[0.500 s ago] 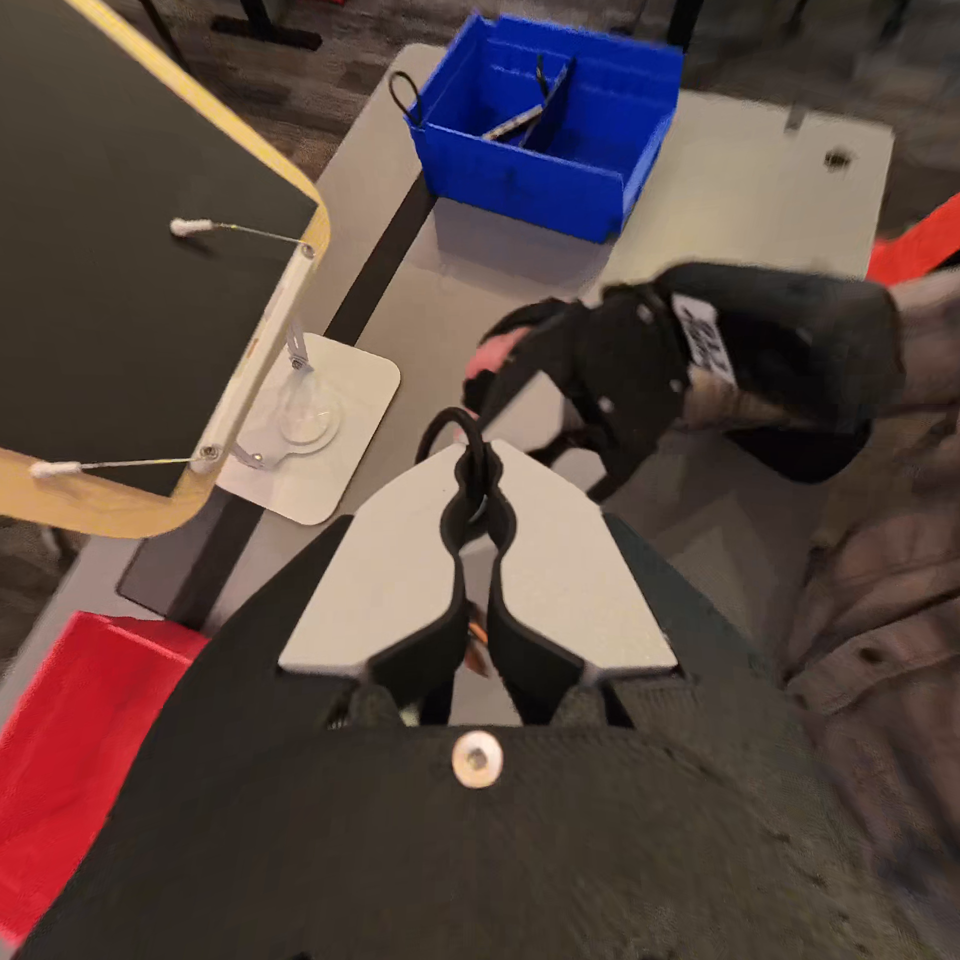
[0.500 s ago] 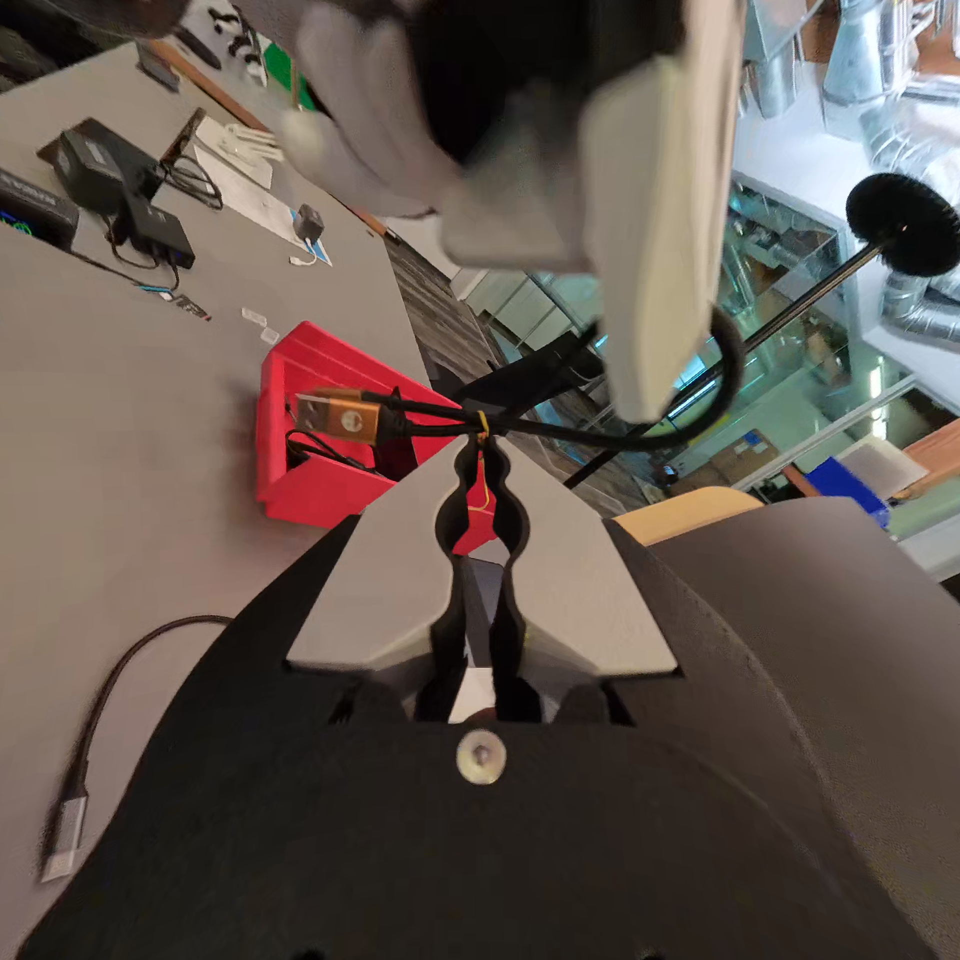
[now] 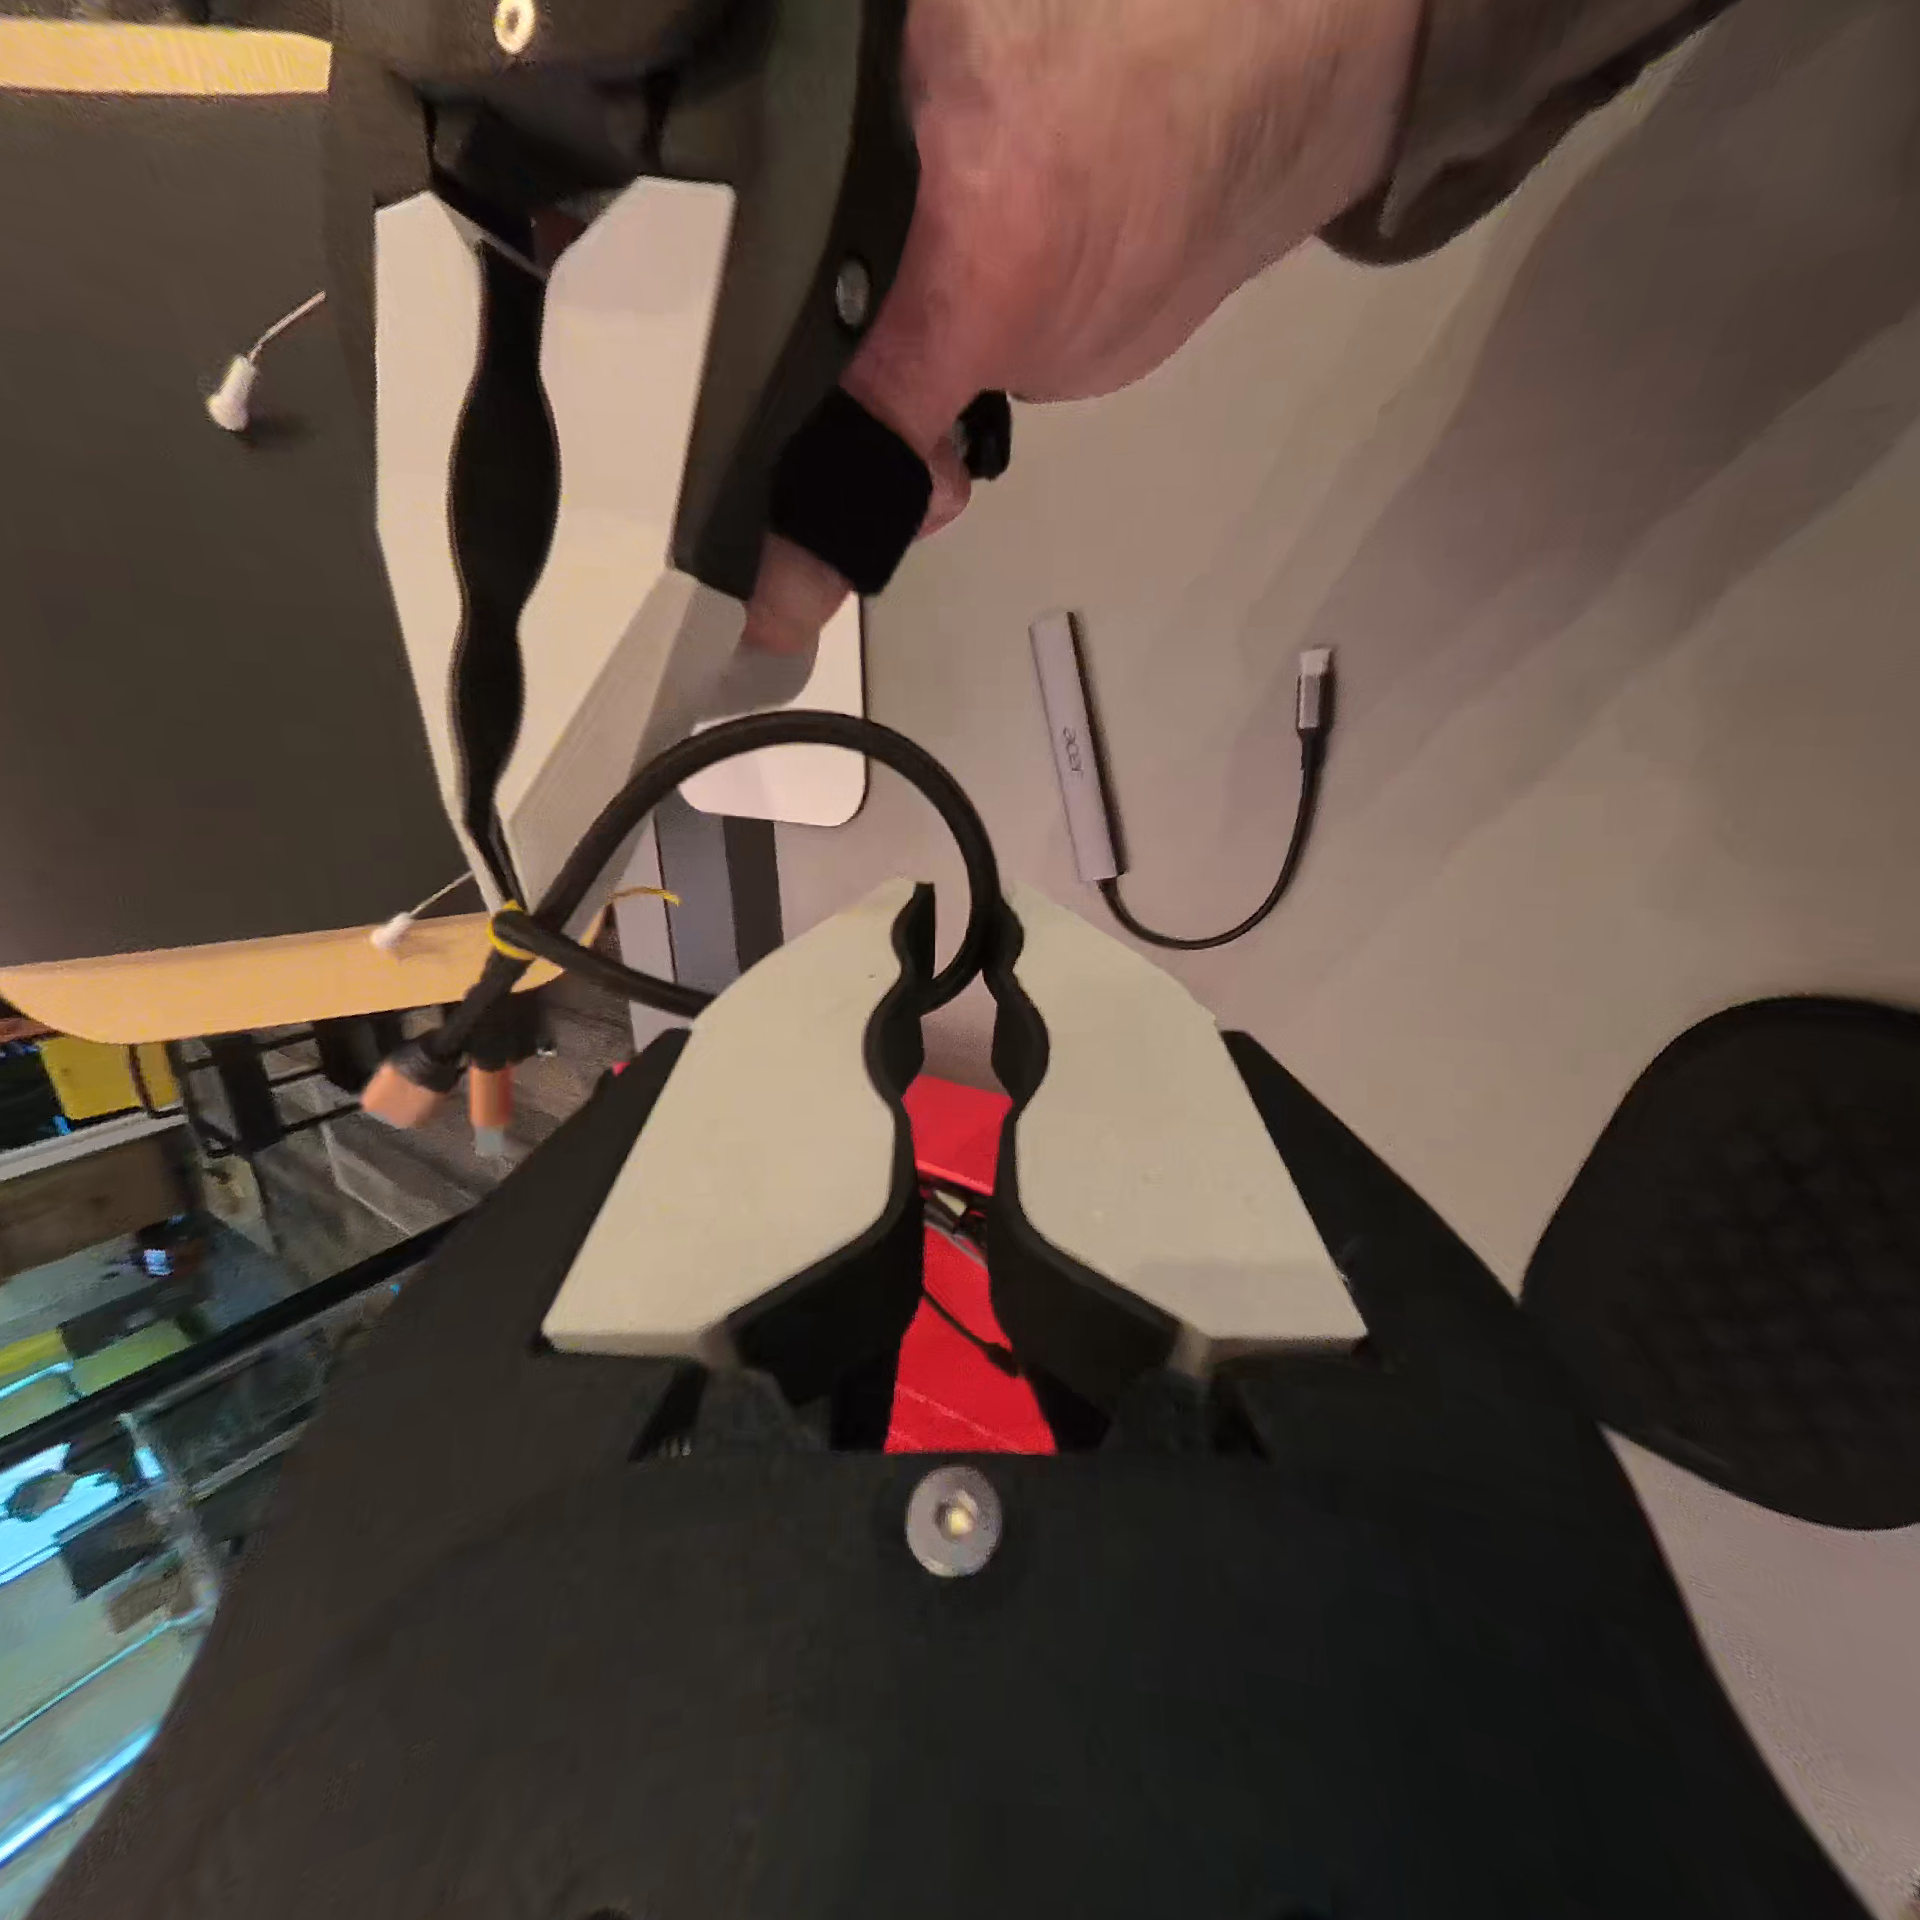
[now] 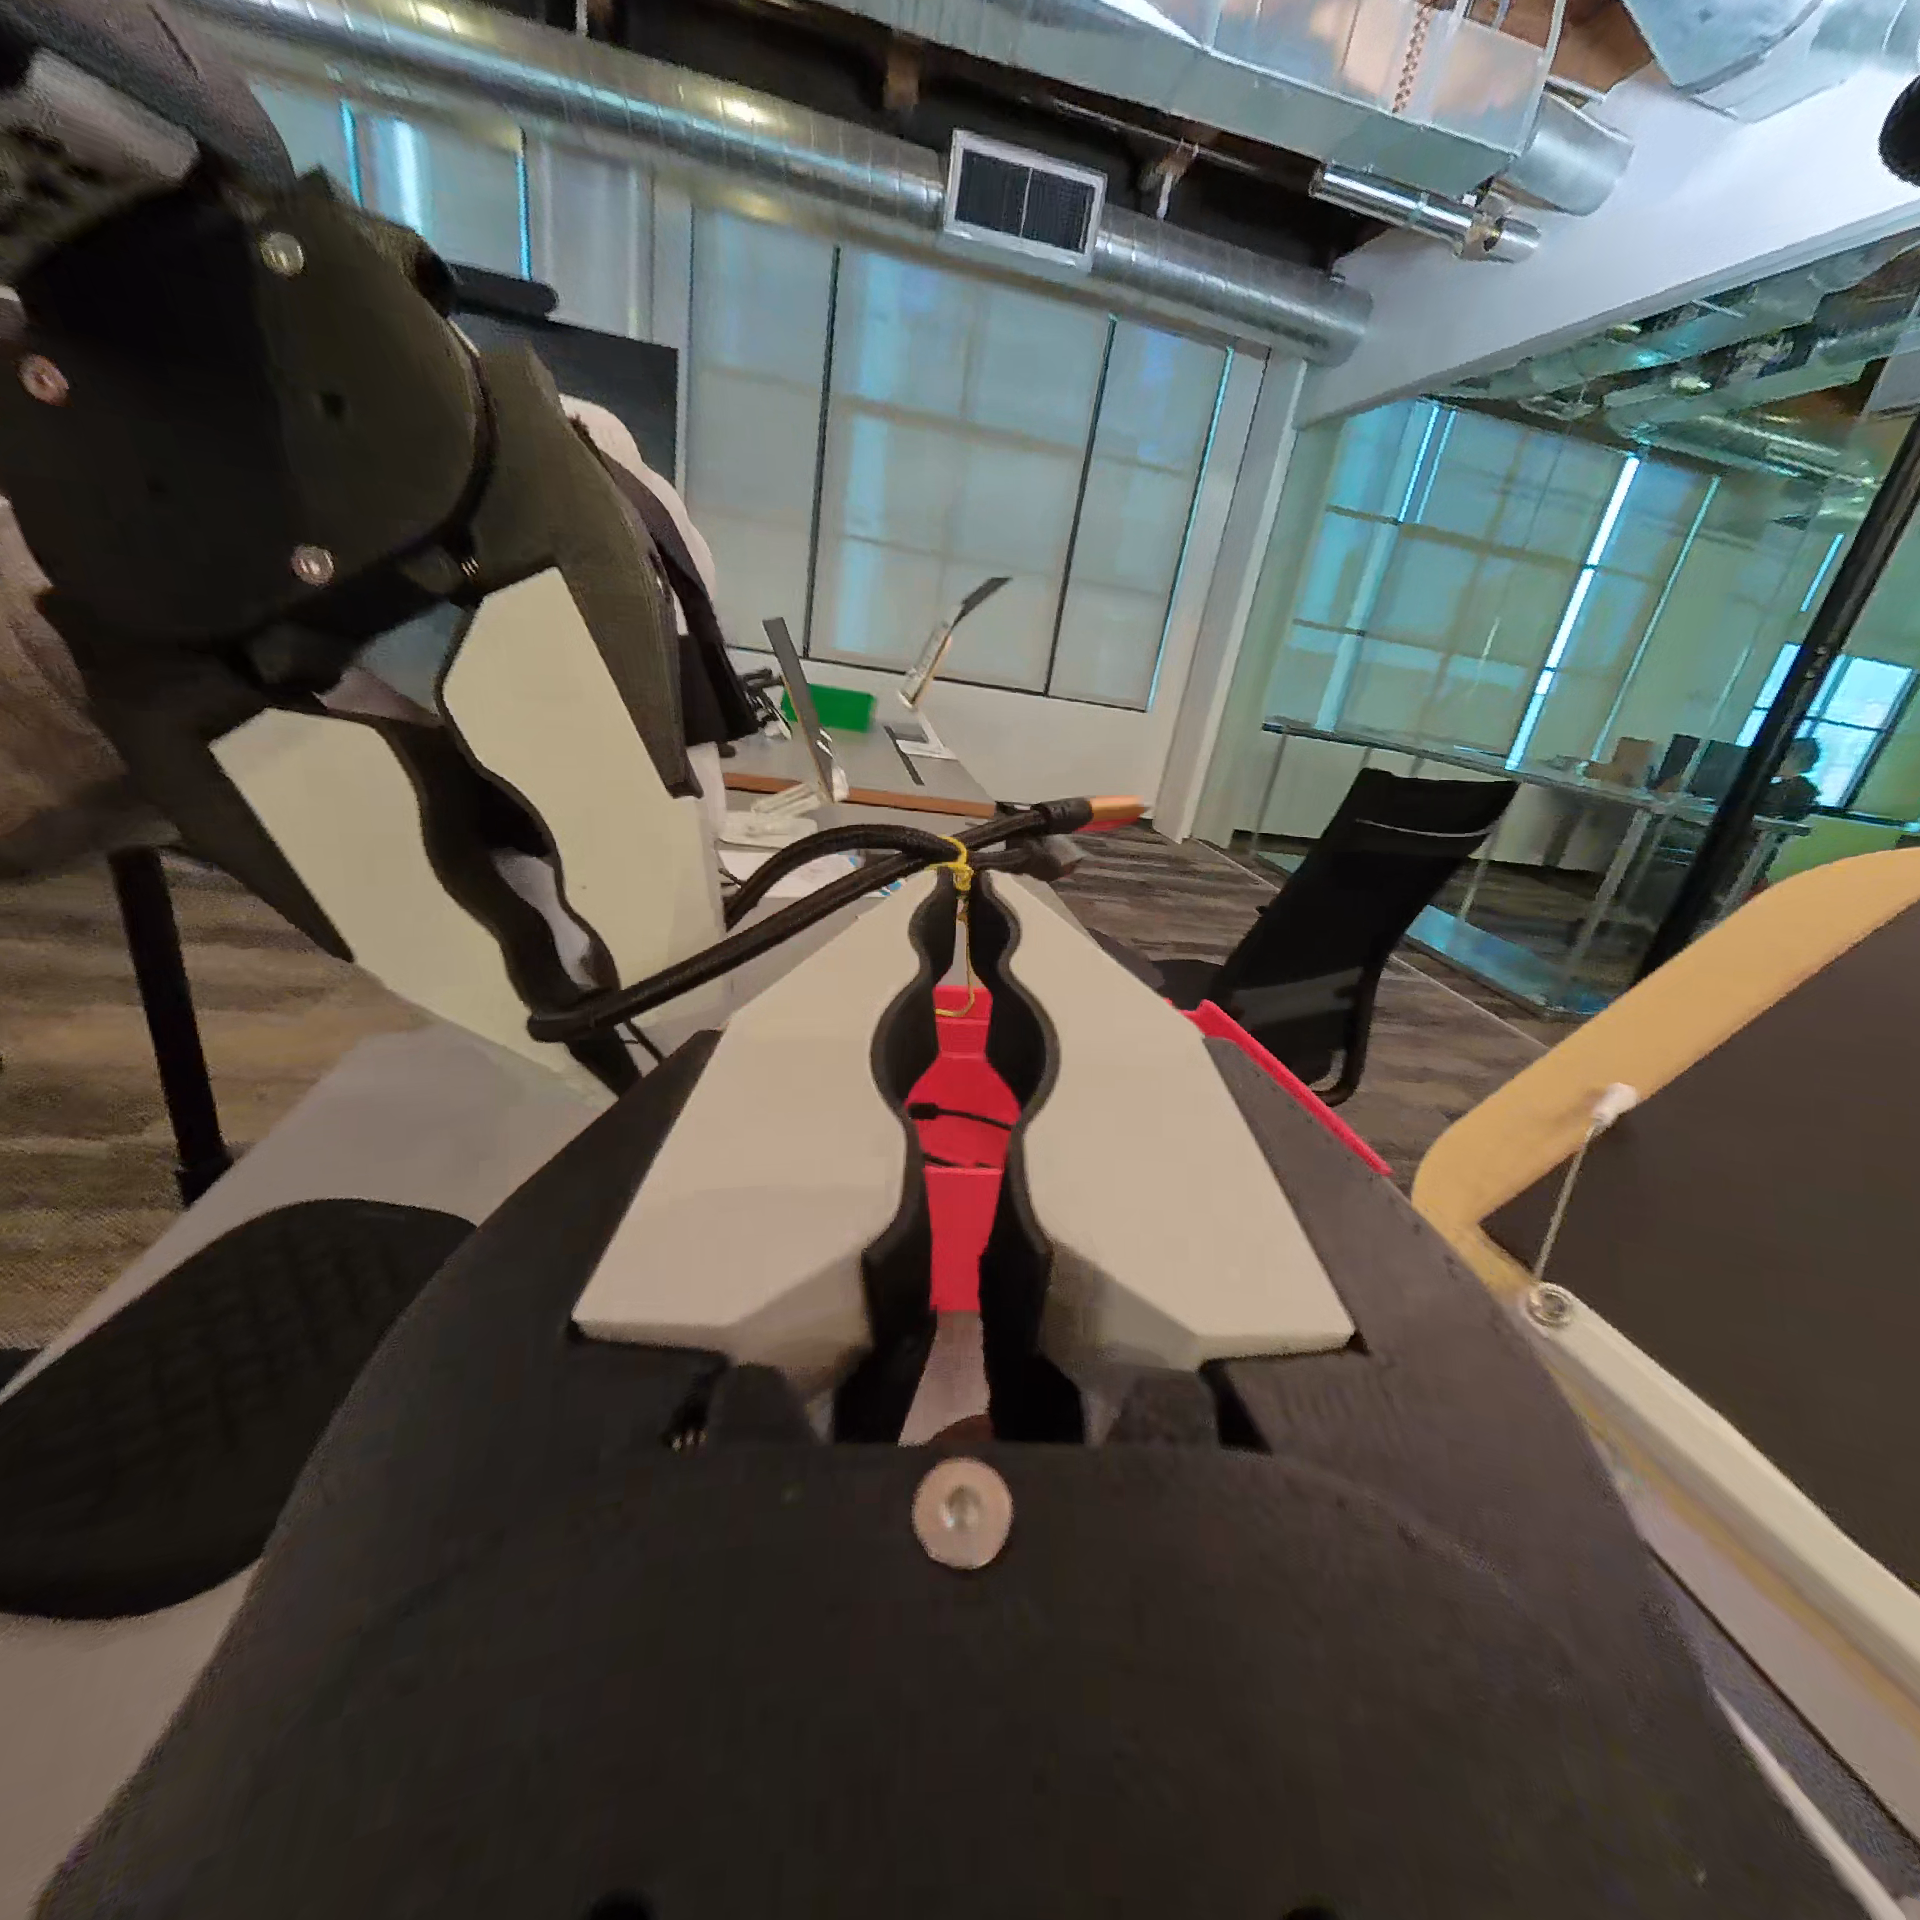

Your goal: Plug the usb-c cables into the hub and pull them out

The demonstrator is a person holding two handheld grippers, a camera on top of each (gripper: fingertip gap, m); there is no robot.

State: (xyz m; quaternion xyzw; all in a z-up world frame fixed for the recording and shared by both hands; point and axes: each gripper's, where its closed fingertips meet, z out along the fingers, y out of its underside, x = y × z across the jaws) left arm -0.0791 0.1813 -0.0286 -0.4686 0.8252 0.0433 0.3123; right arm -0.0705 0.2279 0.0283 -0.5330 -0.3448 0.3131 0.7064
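While both tongs are pinching the bundled black cable [image 3: 831, 732] aloft, left tongs [image 3: 961, 925] on its loop, right tongs [image 4: 961, 883] on the yellow tie [image 4: 956, 854], the hub [image 3: 1075, 748] is lying lengthwise on the surface [image 3: 1558, 623] ahead-right of the left tongs.

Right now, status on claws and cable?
Left claw clamped on cable loop. Right claw pinching yellow tie on the bundle. Hub lies loose, nothing plugged in. Nothing in the way.

The only writing in either view is a short pale mark printed along the top face of the slim silver hub [image 3: 1075, 750], which lies flat on the grey worktop [image 3: 1558, 582] in the left wrist view. It runs lengthwise near the hub's middle. Nothing else carries legible text.
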